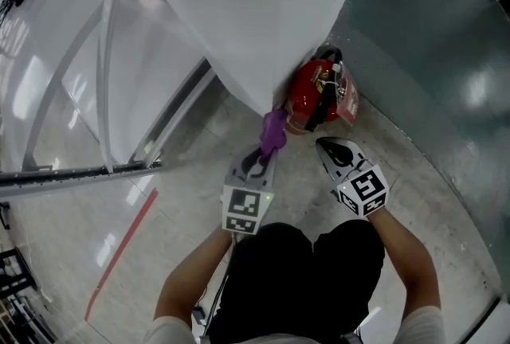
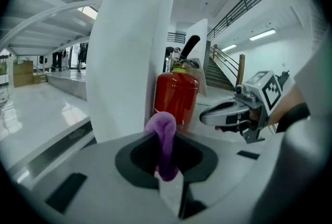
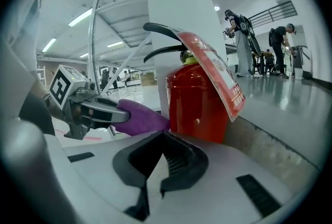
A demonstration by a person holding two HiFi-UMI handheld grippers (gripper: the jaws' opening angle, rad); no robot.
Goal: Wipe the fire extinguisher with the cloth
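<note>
The fire extinguisher (image 1: 309, 94) is stood on the floor (image 1: 430, 199) by a white pillar (image 1: 255, 16), at 12 o'clock from both grippers. The purple cloth (image 1: 273, 130) is gripped in the left gripper (image 1: 261, 155) jaws, at the red tank's 8 o'clock side. The right gripper (image 1: 327, 146) jaws are closed on nothing. Wiping seems about to be started. Next, the cloth should be pressed on and rubbed around the tank.
</note>
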